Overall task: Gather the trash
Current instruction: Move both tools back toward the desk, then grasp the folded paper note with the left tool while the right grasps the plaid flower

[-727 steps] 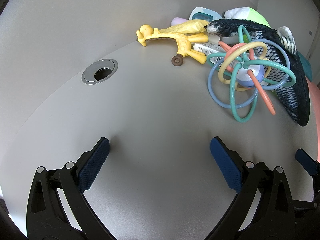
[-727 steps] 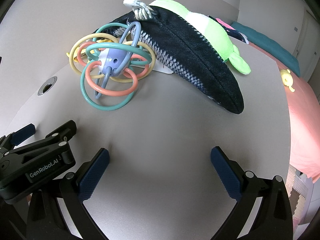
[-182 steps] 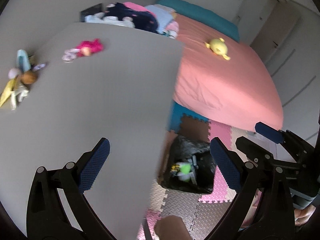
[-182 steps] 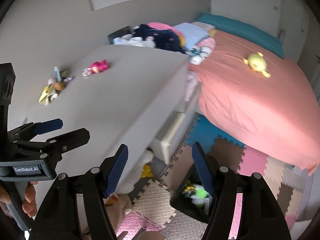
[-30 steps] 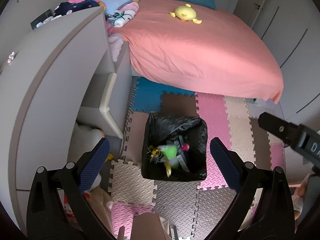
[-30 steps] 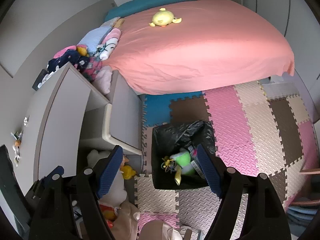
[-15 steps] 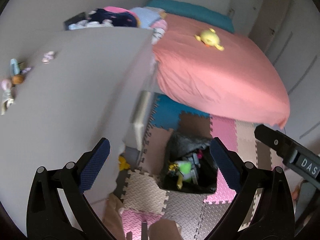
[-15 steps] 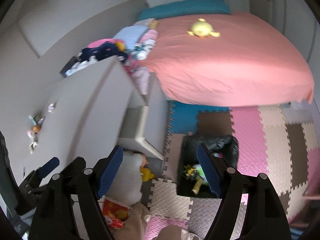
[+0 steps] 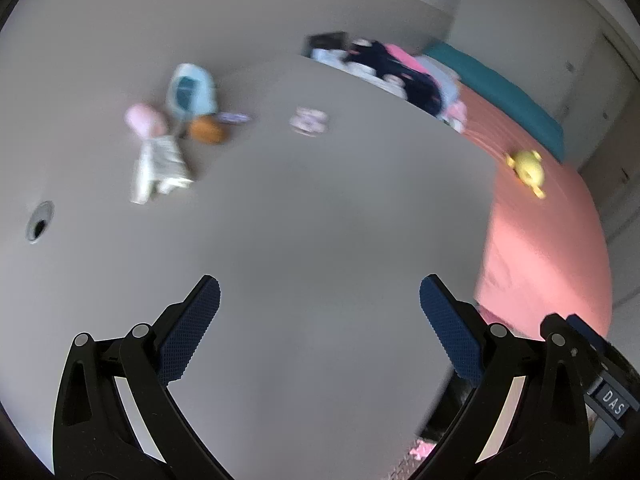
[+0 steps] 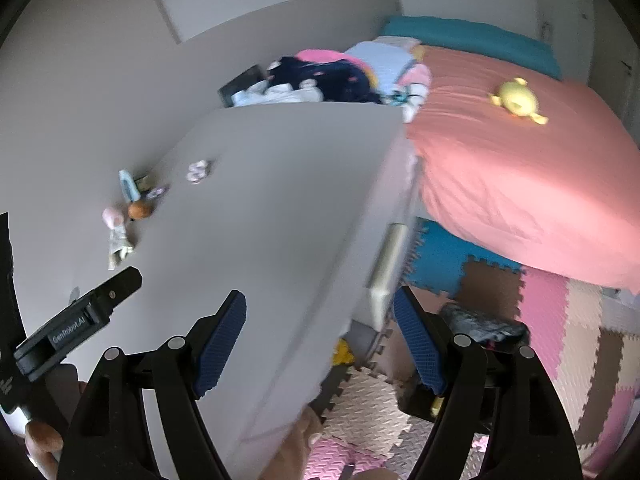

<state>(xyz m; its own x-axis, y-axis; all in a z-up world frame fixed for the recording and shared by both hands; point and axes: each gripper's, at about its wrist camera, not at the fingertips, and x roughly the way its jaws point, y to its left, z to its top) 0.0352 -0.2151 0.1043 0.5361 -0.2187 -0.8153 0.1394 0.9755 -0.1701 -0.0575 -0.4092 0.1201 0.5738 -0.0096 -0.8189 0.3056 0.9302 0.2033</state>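
My left gripper (image 9: 316, 320) has its jaws wide apart, empty, above the grey worktop (image 9: 320, 240). My right gripper (image 10: 320, 340) jaws are also apart, holding nothing, over the worktop's edge. Blurred trash bits (image 9: 160, 164) lie at the worktop's far left. Right of the worktop: pink bed (image 10: 520, 176); below it, black bin (image 10: 480, 326) on foam mats.

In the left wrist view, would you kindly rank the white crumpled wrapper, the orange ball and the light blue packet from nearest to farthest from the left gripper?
From the left gripper, open over the desk:
1. White crumpled wrapper, left of centre on the desk.
2. Orange ball, just beyond and right of the wrapper.
3. Light blue packet, against the back wall.
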